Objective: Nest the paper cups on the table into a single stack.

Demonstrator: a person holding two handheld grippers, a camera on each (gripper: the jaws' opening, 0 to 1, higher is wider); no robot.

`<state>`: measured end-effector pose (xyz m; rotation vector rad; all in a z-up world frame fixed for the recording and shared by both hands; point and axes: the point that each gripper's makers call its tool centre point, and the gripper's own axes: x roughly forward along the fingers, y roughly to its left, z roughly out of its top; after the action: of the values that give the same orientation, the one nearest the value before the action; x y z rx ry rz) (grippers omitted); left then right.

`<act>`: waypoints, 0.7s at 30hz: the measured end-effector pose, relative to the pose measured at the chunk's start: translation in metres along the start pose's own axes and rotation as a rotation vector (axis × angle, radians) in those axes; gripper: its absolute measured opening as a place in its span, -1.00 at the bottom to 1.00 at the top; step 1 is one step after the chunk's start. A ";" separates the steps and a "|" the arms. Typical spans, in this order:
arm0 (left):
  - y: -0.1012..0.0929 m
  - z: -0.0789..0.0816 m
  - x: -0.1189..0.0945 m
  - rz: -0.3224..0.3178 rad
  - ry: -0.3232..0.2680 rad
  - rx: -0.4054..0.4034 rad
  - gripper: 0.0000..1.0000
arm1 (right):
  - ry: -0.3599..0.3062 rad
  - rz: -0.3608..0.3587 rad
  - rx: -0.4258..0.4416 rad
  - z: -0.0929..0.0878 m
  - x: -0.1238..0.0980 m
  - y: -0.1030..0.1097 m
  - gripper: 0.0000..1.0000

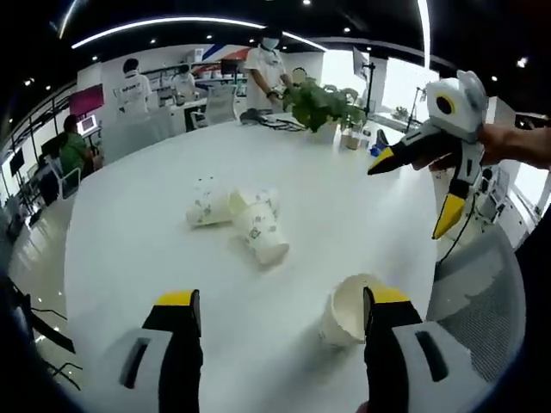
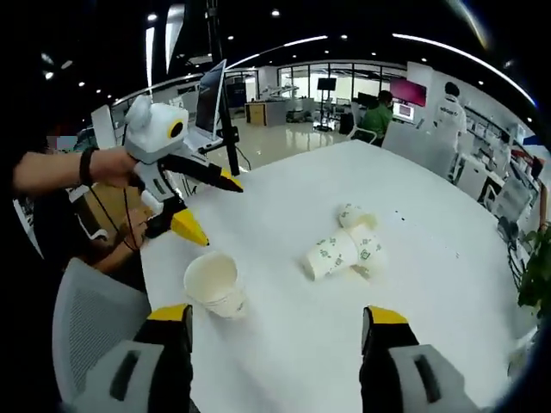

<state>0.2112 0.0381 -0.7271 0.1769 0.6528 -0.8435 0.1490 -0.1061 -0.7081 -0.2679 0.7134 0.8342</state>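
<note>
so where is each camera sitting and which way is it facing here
Left gripper view: rides on the left gripper, looking across the white table at the lying cups; its own open jaws rise from the bottom, and the right gripper comes in from the right, held by a hand.
Right gripper view: rides on the right gripper, facing the same table from the opposite side; own jaws open, left gripper at left.
Shared: table, cup cluster, lone cup.

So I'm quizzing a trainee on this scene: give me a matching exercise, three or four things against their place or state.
Things:
1. lone paper cup
2. cluster of cups
3. potted plant
4. left tongs

Places or states:
A. far edge of the table
B. lying together mid-table
C. open above the table
D. on its side beside a tong tip

Pairs: 1-D, 2-B, 3-A, 4-C
</note>
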 end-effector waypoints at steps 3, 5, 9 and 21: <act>0.000 0.007 0.015 -0.006 0.014 -0.009 0.52 | -0.026 -0.044 0.023 -0.005 -0.008 -0.005 0.61; 0.002 0.011 0.026 0.007 0.032 0.000 0.53 | -0.039 -0.056 0.040 -0.007 -0.012 -0.004 0.62; 0.004 0.017 0.050 0.012 0.063 -0.035 0.53 | -0.052 -0.071 0.071 -0.013 -0.017 -0.004 0.63; 0.033 0.024 0.113 0.104 0.118 -0.250 0.50 | -0.058 -0.116 0.100 -0.024 -0.027 -0.001 0.63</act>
<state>0.3017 -0.0216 -0.7798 0.0343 0.8463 -0.6487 0.1266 -0.1342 -0.7079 -0.1923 0.6764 0.6916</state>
